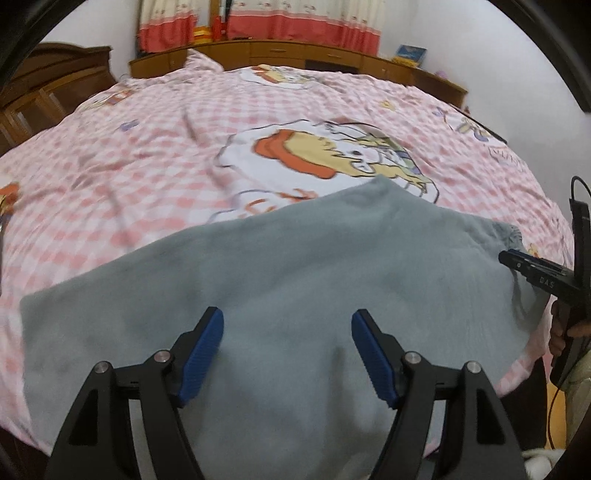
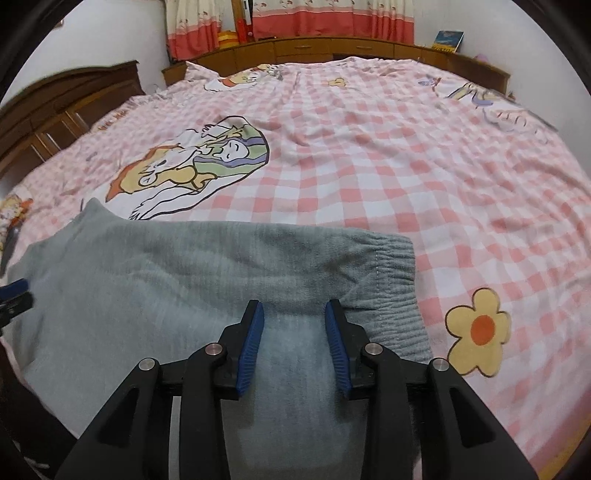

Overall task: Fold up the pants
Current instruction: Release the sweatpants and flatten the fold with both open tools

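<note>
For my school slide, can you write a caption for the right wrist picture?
Right hand-held gripper hovers over grey pants near their waistband on a pink checked bedsheet.

A pink-and-white checked cotton bedsheet (image 2: 369,177) printed with cartoon figures covers the bed. On the sheet, a yellow flower print with an orange centre (image 2: 478,326) lies near its right edge. Beyond the sheet's far edge runs a low brown wooden headboard cabinet (image 2: 314,48), with red-and-cream curtains (image 2: 295,18) above it. A blue book (image 2: 448,40) leans on the cabinet's right end. A dark wooden wardrobe (image 2: 66,107) stands left of the sheet.
</note>
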Demonstrator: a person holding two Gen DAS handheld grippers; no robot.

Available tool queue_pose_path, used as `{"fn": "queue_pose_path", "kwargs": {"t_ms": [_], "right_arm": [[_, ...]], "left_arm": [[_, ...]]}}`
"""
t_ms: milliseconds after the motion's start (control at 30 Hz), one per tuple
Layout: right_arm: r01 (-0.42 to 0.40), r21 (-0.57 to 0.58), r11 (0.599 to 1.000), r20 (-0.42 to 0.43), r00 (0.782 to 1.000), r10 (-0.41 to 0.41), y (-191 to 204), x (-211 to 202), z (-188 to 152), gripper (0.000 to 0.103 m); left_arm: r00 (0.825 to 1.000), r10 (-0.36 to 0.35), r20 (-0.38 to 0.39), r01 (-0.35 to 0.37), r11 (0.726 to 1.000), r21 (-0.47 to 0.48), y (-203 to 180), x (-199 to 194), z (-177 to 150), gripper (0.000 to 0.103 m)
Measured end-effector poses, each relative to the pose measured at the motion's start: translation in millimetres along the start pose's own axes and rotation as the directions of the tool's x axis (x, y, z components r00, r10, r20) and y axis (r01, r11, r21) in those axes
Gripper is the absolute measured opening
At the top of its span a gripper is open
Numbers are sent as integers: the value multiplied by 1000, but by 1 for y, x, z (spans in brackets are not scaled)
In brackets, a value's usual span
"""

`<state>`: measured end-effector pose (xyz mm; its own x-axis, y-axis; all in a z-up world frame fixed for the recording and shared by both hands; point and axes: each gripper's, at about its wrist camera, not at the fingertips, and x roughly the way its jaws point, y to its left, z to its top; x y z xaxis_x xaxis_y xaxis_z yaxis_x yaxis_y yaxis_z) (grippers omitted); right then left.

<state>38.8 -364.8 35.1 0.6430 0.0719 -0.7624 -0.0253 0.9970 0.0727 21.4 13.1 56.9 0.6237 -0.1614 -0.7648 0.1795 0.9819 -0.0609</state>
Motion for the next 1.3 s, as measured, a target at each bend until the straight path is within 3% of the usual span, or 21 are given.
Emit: {"fn": "queue_pose_path", "kwargs": {"t_ms": [100, 200, 400, 533, 800, 900, 1100, 1200, 1300], "right_arm": [[1, -30, 1000, 19, 1000, -1, 18, -12, 3, 36], [-36, -52, 998, 35, 999, 38, 40, -24, 5, 41], [-200, -118, 973, -43, 980, 197, 96, -24, -5, 44], [-231, -175, 957, -107, 971, 215, 127, -9, -22, 44], [-218, -232, 948, -116, 974, 196, 145, 3, -36, 74], [-205, -240, 949, -113, 977, 182, 149, 3, -38, 76], [-200, -217, 955, -125, 976, 176, 148, -1, -37, 76], [-214, -190, 958, -141, 972, 189, 147, -6, -36, 76], [-228, -182, 956, -148, 968, 203, 147, -8, -39, 76]], "left_arm": [[998, 63, -18, -64, 997, -35, 23, -11, -11, 77], [997, 79, -26, -81, 992, -92, 49, -23, -24, 77], [987, 151, -54, -158, 972, -171, 98, -30, -51, 77], [988, 135, -74, -149, 961, -234, 126, -28, -69, 77], [997, 69, -36, -77, 947, -312, 158, -45, -99, 77], [998, 58, -20, -62, 935, -348, 168, -58, -109, 77], [990, 143, -8, -134, 905, -405, 192, -73, -117, 76], [993, 121, 7, -105, 887, -451, 203, -72, -122, 75], [996, 86, 16, -68, 876, -477, 206, -68, -125, 61]]}}
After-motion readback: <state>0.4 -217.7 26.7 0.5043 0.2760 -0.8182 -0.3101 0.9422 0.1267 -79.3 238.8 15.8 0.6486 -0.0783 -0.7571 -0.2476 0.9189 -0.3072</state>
